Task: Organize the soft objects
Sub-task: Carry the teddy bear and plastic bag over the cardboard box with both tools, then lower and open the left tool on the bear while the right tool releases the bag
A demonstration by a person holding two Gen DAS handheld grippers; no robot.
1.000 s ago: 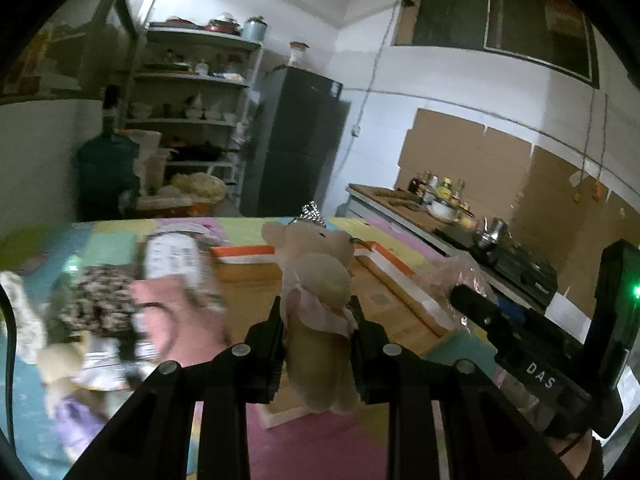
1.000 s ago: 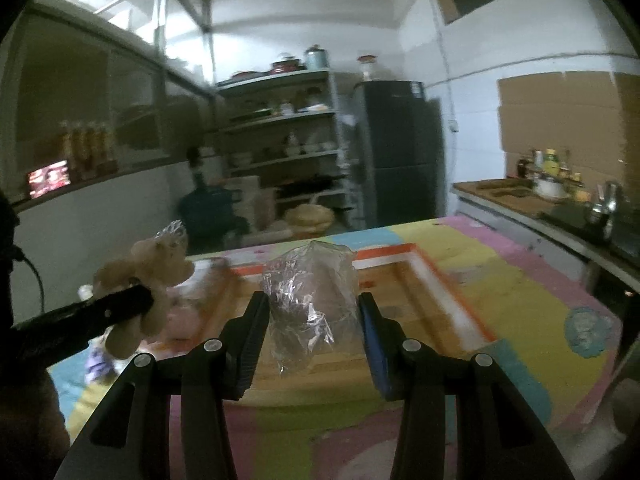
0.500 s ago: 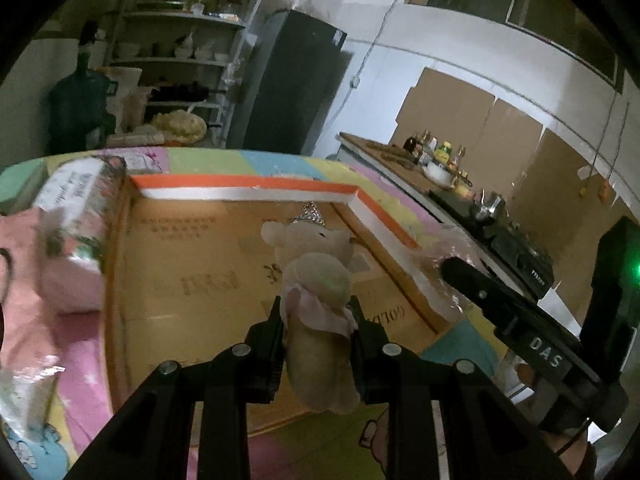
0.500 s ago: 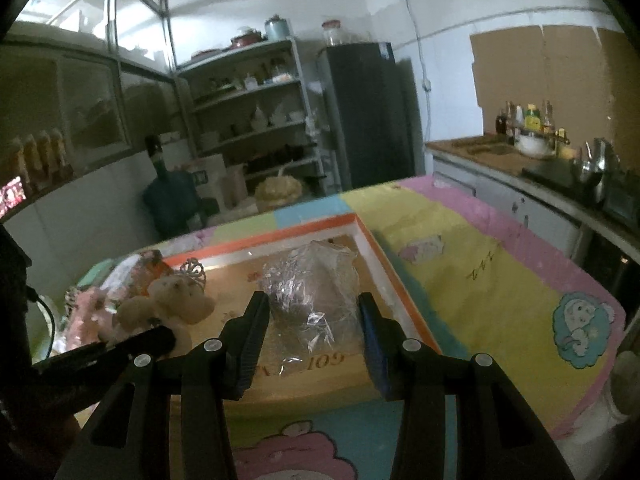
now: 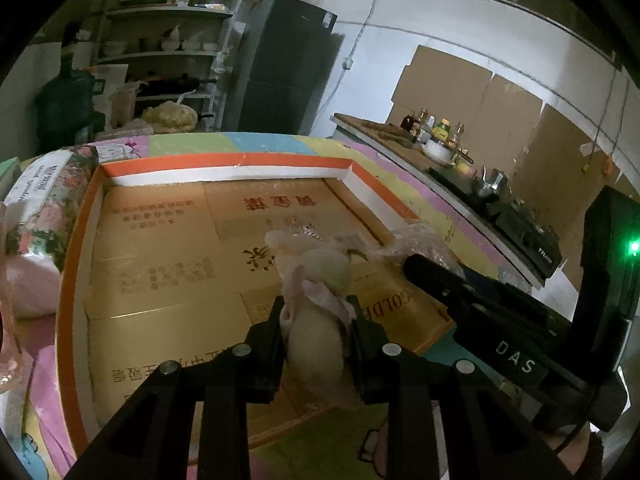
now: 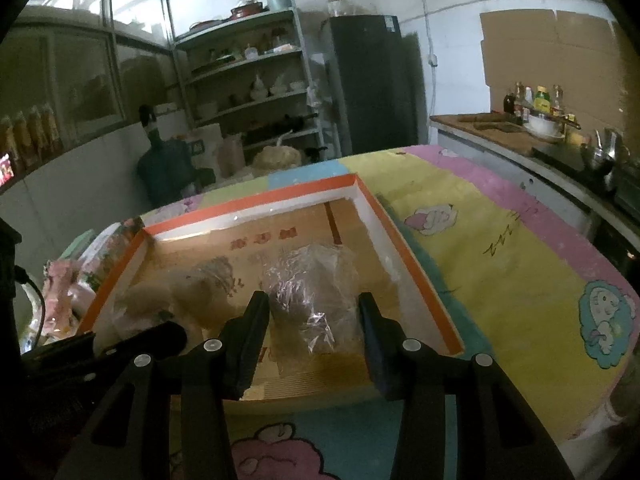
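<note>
Gripping, left wrist view: left gripper (image 5: 316, 322) clenched its fingers (image 5: 266, 332) on the waist of a cream teddy bear (image 5: 314, 312), tilted down over the box.
Bear's place: held above the gold-printed floor of the orange-rimmed cardboard box (image 5: 224, 158), head leaning forward (whether it touched the floor could not be told).
Box's left: a flowered packet (image 5: 44, 208) lay just outside the rim.
Right edge: right gripper (image 5: 416, 260) reached in with a clear plastic bag (image 5: 420, 240).
Right wrist view: fingers (image 6: 370, 320) pressed both sides of that crinkled bag, held over the box's right half.
Bag's left: the bear, blurred, beside the bag over the box.
Underneath: a cartoon-print cloth (image 6: 500, 248) covered the counter.
</note>
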